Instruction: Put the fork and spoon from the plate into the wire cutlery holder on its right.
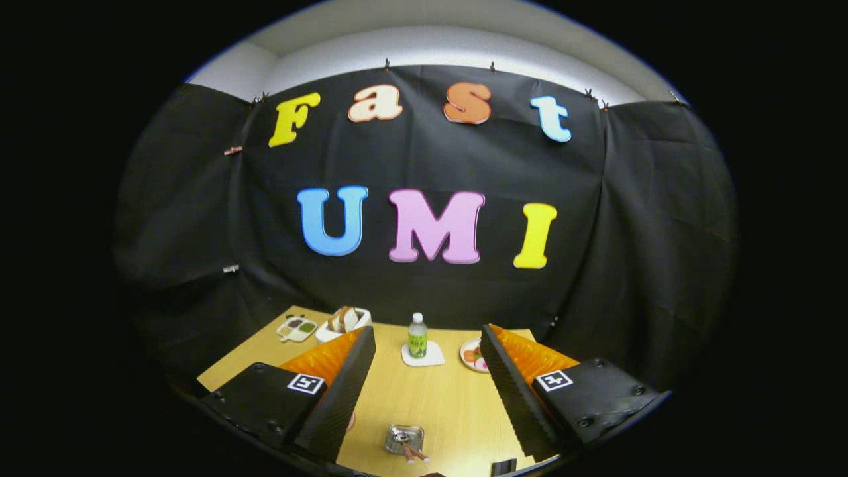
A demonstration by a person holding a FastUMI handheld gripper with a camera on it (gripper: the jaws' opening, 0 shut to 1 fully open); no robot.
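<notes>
The hand-held gripper [427, 384] hangs high above the counter [437, 404], fingers spread wide and empty. Below and between them sits the wire cutlery holder [405, 438], seemingly already holding utensils. Descending from this height risks clipping its rim and tipping it.

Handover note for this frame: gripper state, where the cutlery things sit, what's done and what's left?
Hand-held gripper: open, fingers wide apart, holding nothing, raised over the table.
Wire holder: on the table between the fingers, near their base, with some utensil handles sticking out of it; I cannot tell which utensils they are.
A plate with food sits beyond the far fingertip, partly hidden; no fork or spoon can be made out on it.
A bottle stands on a coaster straight ahead.
Done or left: unclear from here; check the holder and plate.
</notes>
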